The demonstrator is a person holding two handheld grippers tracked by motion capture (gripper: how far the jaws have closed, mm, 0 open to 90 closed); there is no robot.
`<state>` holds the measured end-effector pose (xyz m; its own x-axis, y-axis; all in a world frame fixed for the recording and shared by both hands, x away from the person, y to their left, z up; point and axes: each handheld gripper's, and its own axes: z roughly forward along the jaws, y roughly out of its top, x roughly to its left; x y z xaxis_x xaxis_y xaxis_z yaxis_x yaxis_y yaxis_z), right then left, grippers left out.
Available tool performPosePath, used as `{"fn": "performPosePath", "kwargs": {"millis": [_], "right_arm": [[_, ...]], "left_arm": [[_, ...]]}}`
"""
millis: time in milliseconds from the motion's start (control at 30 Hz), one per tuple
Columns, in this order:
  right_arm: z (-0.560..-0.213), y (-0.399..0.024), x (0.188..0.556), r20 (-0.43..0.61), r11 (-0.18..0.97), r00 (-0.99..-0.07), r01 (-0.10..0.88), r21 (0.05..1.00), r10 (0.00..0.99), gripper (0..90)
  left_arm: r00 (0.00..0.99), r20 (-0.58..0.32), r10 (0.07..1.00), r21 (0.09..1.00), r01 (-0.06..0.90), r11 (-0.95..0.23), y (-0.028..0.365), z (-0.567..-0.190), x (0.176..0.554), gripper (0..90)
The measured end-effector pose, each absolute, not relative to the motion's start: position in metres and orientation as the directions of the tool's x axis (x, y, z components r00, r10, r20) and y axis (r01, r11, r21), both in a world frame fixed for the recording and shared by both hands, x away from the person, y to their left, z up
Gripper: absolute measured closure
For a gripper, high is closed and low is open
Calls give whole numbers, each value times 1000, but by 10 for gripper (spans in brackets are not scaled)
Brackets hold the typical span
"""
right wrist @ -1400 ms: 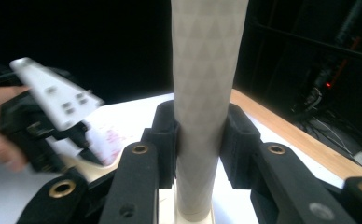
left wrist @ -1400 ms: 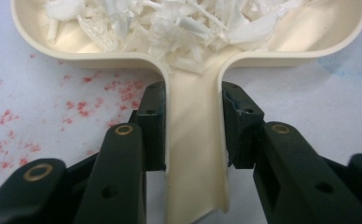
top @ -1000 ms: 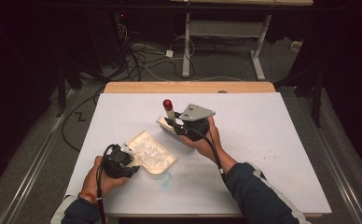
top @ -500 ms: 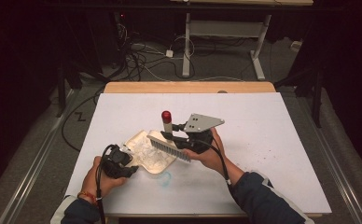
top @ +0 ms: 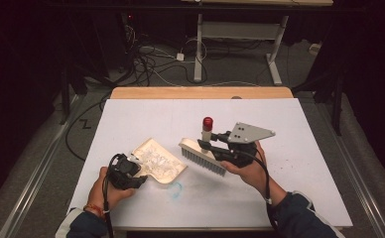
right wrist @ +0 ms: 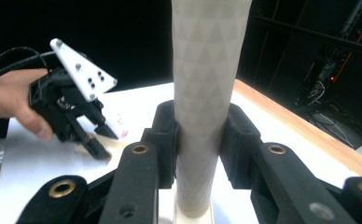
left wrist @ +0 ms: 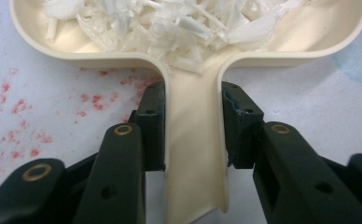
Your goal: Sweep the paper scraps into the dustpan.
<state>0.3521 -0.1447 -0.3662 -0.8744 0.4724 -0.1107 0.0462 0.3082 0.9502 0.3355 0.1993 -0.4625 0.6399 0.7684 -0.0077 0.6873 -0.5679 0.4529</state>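
Where cables point(top: 146, 59) snake over dark floor, white table point(top: 299, 124), left claw point(left wrist: 193, 126) clenched on dustpan point(left wrist: 193, 154), right claw point(right wrist: 200, 140) on brush point(right wrist: 207, 93).

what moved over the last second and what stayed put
The right gripper, shut on the brush handle, carried the brush off the dustpan toward the right and a little nearer the person; the bristles now hang beside the pan's open edge. The left gripper stayed shut on the dustpan's handle, and the pan with its white scraps kept its place on the table.
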Motion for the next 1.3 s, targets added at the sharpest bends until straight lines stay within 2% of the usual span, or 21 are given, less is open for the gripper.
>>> {"fn": "performPosePath", "kwargs": {"millis": [200, 667, 933, 1300], "right_arm": [[-367, -184, 340, -105, 315, -867, 62, 947, 487, 701], [-369, -269, 311, -68, 312, -799, 154, 937, 597, 700], [-370, -292, 298, -56, 320, -786, 185, 929, 616, 700], [-370, -302, 292, -49, 346, -790, 211, 914, 611, 700]], "left_arm": [[625, 6, 781, 461, 691, -557, 198, -461, 333, 628], [587, 0, 809, 482, 709, -514, 203, -461, 331, 627], [570, -12, 822, 496, 717, -490, 207, -462, 335, 627], [536, -22, 844, 513, 731, -450, 213, -463, 340, 628]]}}
